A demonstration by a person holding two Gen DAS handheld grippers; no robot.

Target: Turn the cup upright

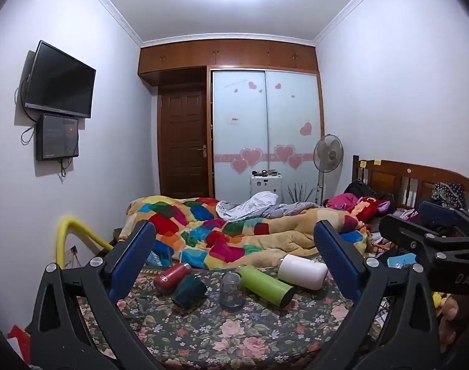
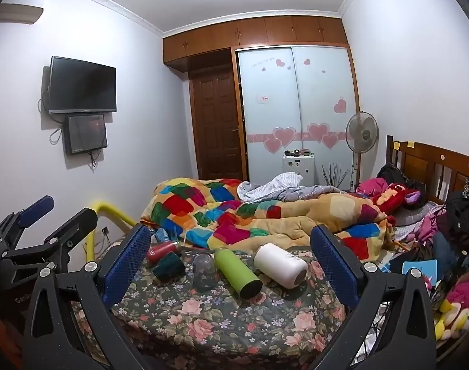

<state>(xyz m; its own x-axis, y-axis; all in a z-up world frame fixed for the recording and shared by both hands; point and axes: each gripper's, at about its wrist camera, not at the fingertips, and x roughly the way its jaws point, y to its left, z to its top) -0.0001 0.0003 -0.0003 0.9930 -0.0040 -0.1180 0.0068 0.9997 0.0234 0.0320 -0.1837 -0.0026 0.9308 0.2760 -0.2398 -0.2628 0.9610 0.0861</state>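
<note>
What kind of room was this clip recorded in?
A home bedroom, almost certainly: a bed with a wooden headboard and patchwork quilt, a sliding-door wardrobe with heart stickers, and a wall-mounted TV.

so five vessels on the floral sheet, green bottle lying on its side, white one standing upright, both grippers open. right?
One thing is off: the white bottle is not upright. It lies on its side, like the green bottle beside it, as the right wrist view shows. Five vessels on the floral sheet and both hand-held grippers open are right.
</note>
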